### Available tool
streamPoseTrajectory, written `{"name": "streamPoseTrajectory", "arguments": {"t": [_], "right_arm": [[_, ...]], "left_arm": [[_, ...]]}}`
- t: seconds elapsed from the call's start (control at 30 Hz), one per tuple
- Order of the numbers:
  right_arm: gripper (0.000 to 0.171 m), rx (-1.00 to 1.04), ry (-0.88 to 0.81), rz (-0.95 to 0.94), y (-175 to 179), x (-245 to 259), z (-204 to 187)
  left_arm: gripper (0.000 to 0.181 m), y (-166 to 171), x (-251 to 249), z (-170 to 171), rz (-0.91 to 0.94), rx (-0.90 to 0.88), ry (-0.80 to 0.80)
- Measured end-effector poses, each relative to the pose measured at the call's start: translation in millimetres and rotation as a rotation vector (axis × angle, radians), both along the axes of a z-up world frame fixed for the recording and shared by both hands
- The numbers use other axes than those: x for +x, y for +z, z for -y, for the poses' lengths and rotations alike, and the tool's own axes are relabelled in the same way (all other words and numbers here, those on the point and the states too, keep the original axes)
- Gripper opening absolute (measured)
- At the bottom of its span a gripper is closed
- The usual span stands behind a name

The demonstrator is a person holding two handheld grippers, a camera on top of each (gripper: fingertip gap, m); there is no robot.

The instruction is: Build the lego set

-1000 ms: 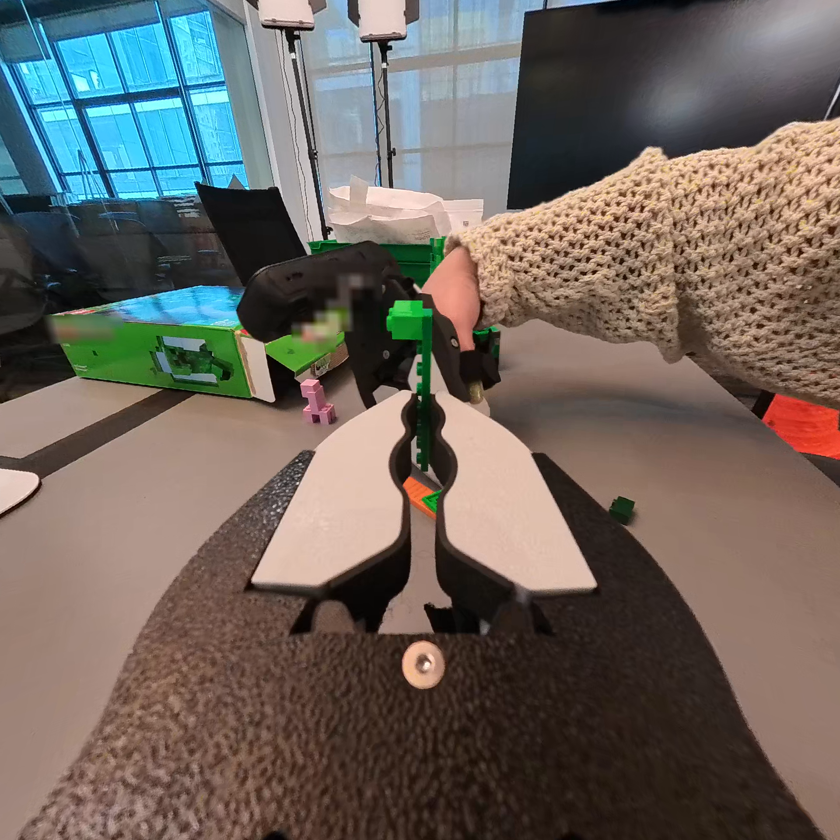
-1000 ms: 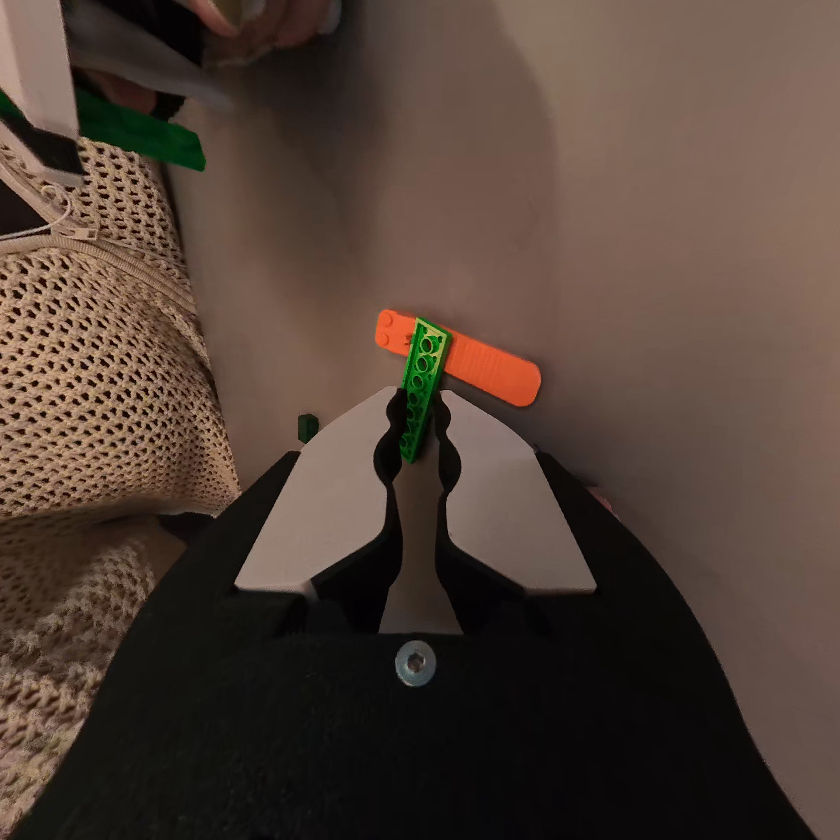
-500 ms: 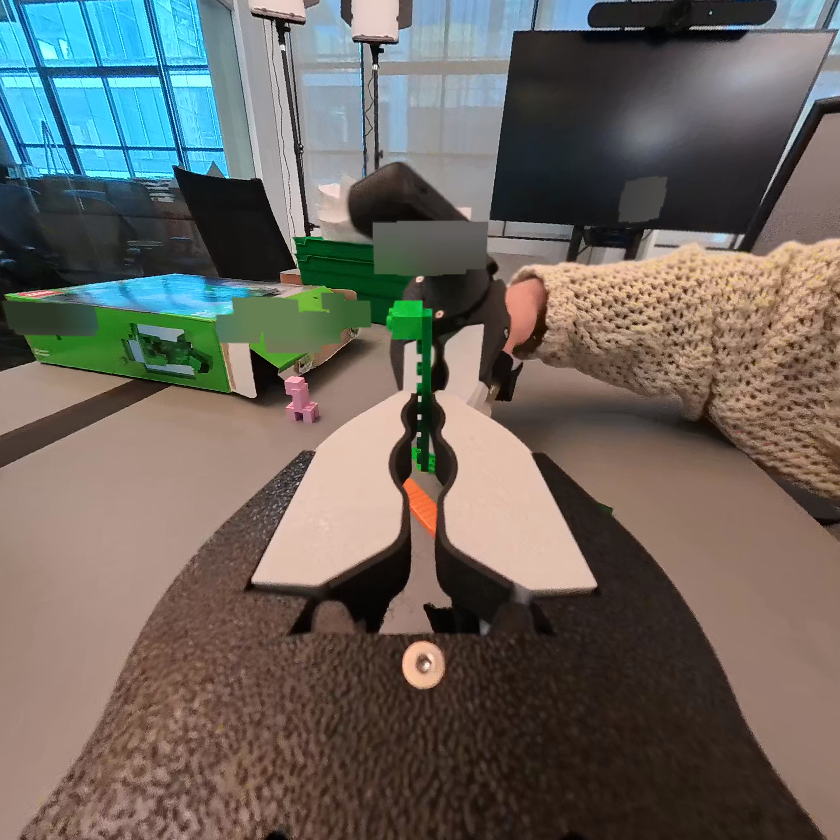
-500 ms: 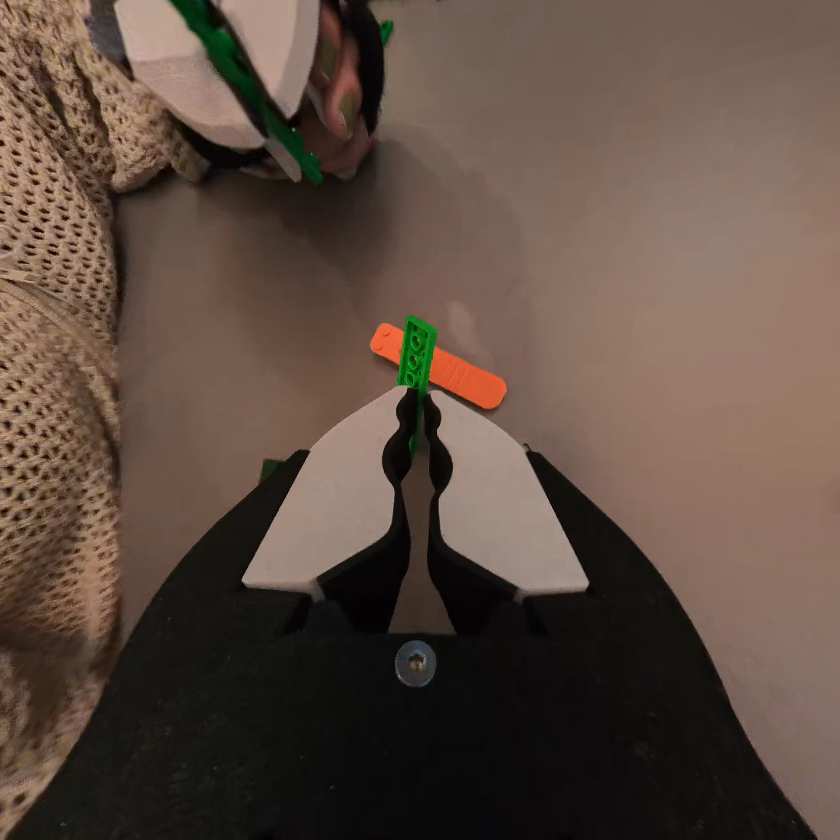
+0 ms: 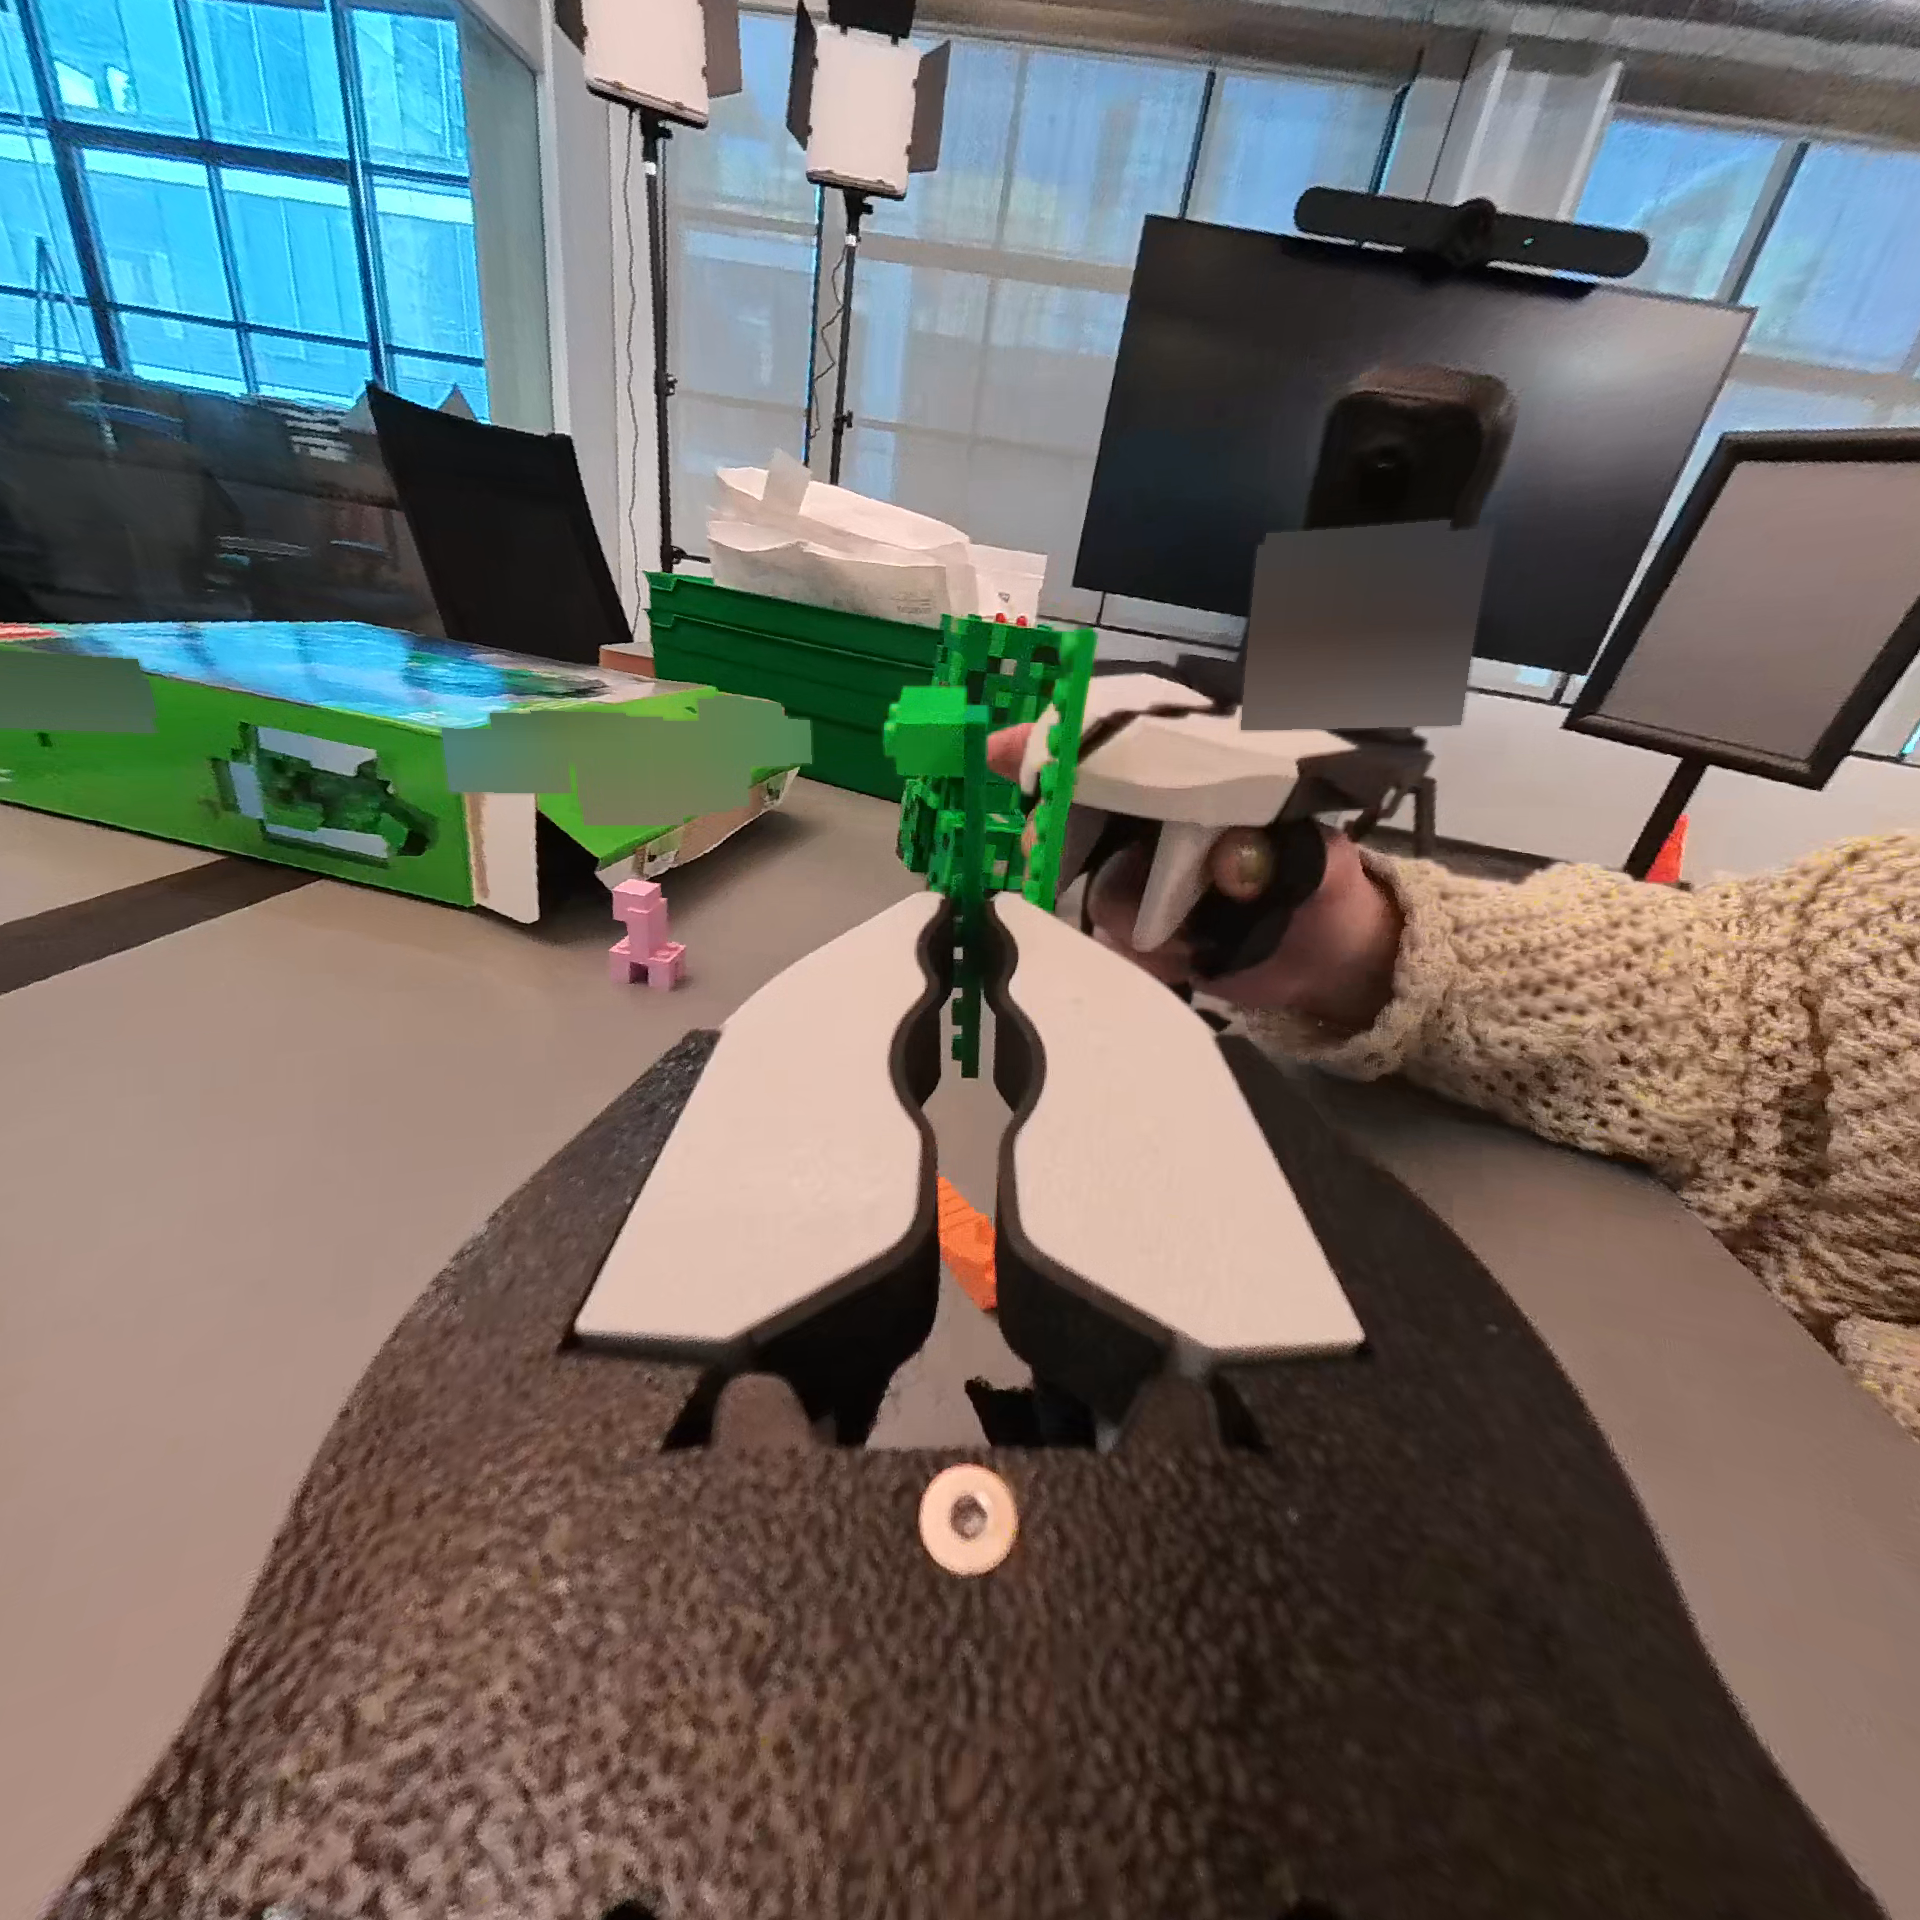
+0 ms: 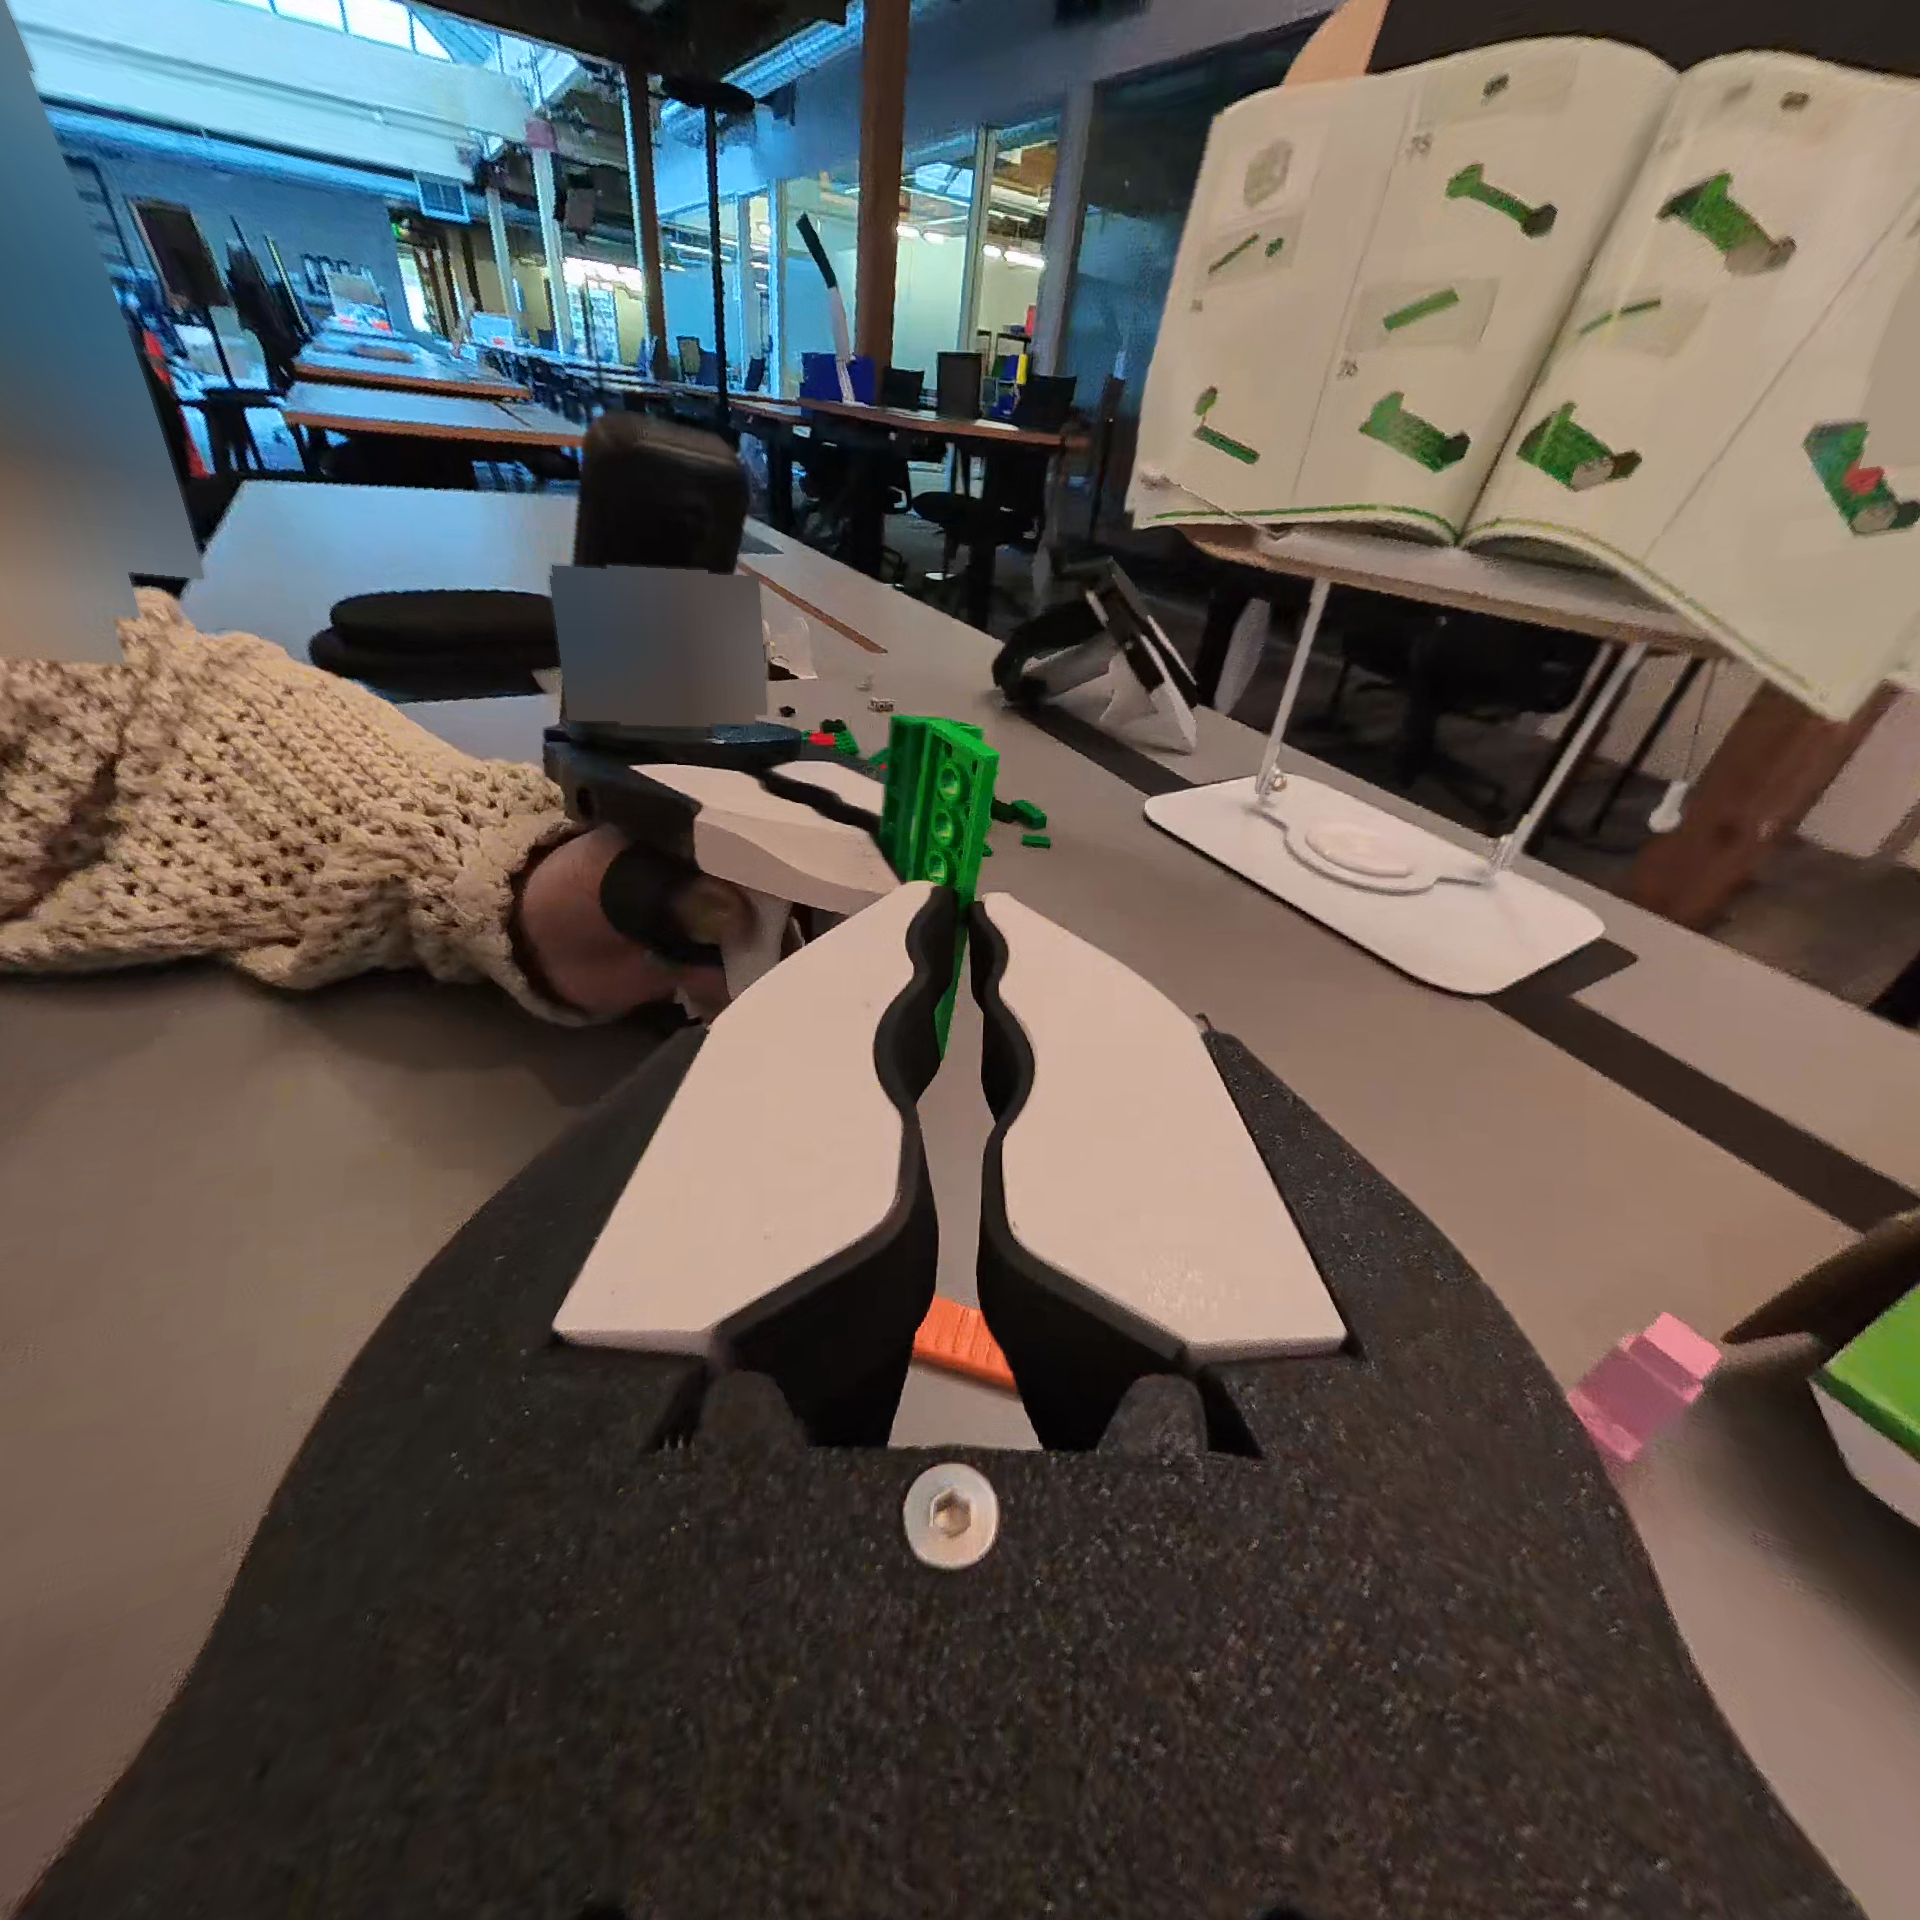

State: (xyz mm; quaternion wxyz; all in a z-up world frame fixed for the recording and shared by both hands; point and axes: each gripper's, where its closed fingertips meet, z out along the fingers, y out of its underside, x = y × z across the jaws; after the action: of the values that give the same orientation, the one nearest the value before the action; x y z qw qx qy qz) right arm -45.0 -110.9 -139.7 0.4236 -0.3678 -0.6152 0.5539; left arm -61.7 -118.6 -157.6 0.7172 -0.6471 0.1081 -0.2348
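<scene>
Orange piece (image 5: 966, 1252) mostly hidden behind the left gripper (image 5: 968, 925) fingers, only a sliver showing, pink figure (image 6: 1642, 1382) blurred right of the right gripper (image 6: 954, 914), green box (image 6: 1875, 1392) beside it cut off by the edge, booklet (image 6: 1558, 260) pictures smeared

2 black pebbled grippers (image 5: 966, 935) (image 6: 951, 914) with pale grey fingers (image 5: 800, 1132), silver screws (image 5: 966, 1519), cream knit sleeves (image 5: 1621, 1029).

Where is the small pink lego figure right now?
In the left wrist view the pink figure stands on the grey table, left of the left gripper, just before the green box's open end.
</scene>
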Motion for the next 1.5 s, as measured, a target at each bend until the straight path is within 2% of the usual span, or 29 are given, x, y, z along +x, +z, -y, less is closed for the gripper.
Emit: {"name": "streamPoseTrajectory", "arguments": {"t": [0.1,0.33,1.5], "right_arm": [[0.002,0.086,-0.019,-0.016,-2,-1,7],[0.002,0.113,-0.077,-0.033,-4,-5,7],[0.005,0.14,-0.021,-0.034,-8,-1,18]], "left_arm": [[0.004,0,3,1,-0.014,0.007,-0.009],[0.004,0,11,3,-0.071,0.028,-0.029],[0.004,0,21,8,-0.134,0.045,-0.066]]}}
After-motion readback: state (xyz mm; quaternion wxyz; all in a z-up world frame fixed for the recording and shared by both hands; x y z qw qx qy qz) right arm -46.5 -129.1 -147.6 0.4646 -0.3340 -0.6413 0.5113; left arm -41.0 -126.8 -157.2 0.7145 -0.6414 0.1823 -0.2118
